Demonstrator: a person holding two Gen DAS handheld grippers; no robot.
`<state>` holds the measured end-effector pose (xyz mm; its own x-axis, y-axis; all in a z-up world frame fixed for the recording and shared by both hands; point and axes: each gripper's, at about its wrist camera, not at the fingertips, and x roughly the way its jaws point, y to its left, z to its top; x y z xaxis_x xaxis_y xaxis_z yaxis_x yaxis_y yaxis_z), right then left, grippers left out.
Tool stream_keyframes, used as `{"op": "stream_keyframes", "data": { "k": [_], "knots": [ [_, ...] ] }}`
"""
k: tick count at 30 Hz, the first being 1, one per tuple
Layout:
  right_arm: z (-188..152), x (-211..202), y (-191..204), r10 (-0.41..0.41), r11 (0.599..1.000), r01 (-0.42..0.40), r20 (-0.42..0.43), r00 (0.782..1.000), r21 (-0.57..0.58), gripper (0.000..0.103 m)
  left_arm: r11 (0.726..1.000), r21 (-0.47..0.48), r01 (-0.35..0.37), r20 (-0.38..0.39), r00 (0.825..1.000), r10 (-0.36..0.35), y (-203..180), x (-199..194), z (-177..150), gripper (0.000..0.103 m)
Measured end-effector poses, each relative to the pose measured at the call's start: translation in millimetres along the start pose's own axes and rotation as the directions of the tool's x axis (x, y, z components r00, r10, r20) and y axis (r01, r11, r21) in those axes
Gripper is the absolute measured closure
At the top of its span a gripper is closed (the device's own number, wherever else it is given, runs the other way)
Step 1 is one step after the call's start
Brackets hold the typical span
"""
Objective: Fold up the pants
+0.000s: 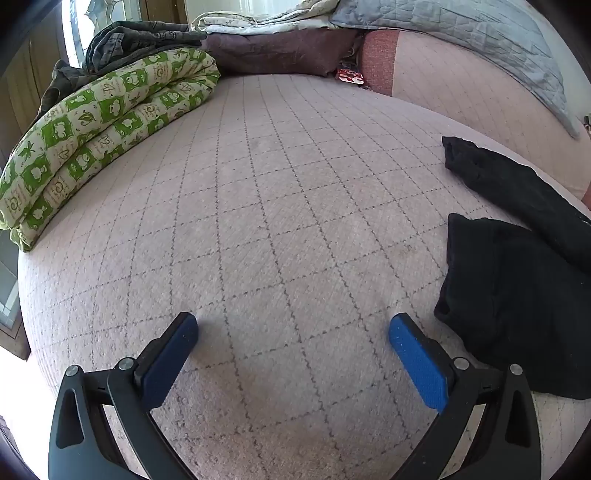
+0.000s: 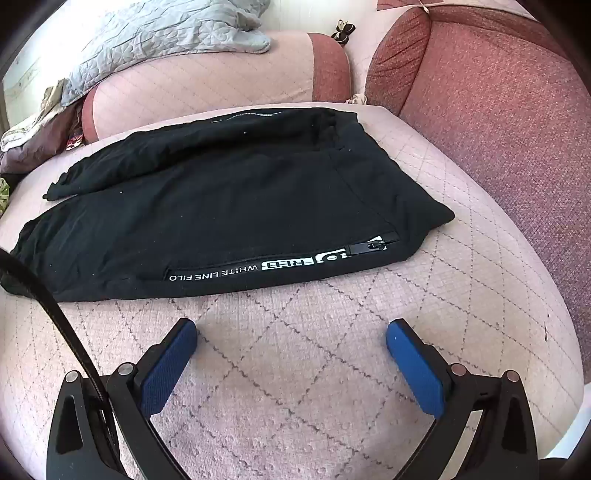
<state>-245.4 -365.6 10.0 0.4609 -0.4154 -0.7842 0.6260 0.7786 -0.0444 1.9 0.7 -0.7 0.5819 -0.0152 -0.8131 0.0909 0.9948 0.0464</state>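
In the left wrist view, the left gripper [image 1: 293, 332] hangs over the pink quilted cover [image 1: 258, 206] with its jaws wide and nothing between the blue pads [image 1: 419, 363]. The black pants [image 1: 517, 295] lie at the right side, just beside the right finger but not touching it. At the far left there is a folded green-and-cream blanket [image 1: 99, 129], with dark clothes [image 1: 140, 40] on top of it.

In the right wrist view, the right gripper [image 2: 291, 338] also has wide jaws with only cover between them. The pants [image 2: 221, 206] lie flat across the cover, just beyond the fingertips, with a white lettered stripe [image 2: 273, 264] and a zipper [image 2: 369, 245] along the near edge. A red cushion [image 2: 498, 110] stands at the far right, a grey quilt [image 2: 155, 33] at the far left.
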Motion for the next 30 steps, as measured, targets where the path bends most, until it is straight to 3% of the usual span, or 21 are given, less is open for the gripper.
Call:
{"op": "stream_keyframes", "data": {
  "k": [9,11,15,19,24,27,30],
  "knots": [
    [0,0,-1,-0.002,1.000,0.002,0.004,1.000,-0.002,0.000,0.997,0.056,-0.053,0.052,0.997,0.050,-16,-17,-7,0.000],
    [0,-1,-3,0.000,1.000,0.000,0.006,1.000,-0.001,0.000,0.996,0.067,-0.054,0.062,0.997,0.050,-19,-22,-10,0.006],
    [0,-4,-3,-0.005,1.000,0.005,0.007,1.000,-0.003,0.000,0.999,0.054,0.005,0.045,0.999,-0.008,-20,-68,-18,0.009],
    [-1,-3,-1,-0.015,1.000,0.015,0.009,1.000,-0.008,0.000,0.996,0.030,0.084,0.097,0.992,-0.086,-18,-138,-26,0.009],
    [0,-3,-2,-0.016,1.000,0.017,0.010,1.000,-0.008,0.000,0.983,0.099,0.157,0.204,0.963,-0.175,-39,-221,-21,0.009],
    [1,-3,-4,-0.015,1.000,0.015,0.010,1.000,-0.007,0.000,0.972,0.138,0.191,0.242,0.945,-0.220,-54,-249,-18,0.009],
    [0,-3,-4,-0.016,1.000,0.016,0.011,1.000,-0.007,0.000,0.963,0.167,0.214,0.236,0.939,-0.250,-64,-263,-17,0.009]
  ]
}}
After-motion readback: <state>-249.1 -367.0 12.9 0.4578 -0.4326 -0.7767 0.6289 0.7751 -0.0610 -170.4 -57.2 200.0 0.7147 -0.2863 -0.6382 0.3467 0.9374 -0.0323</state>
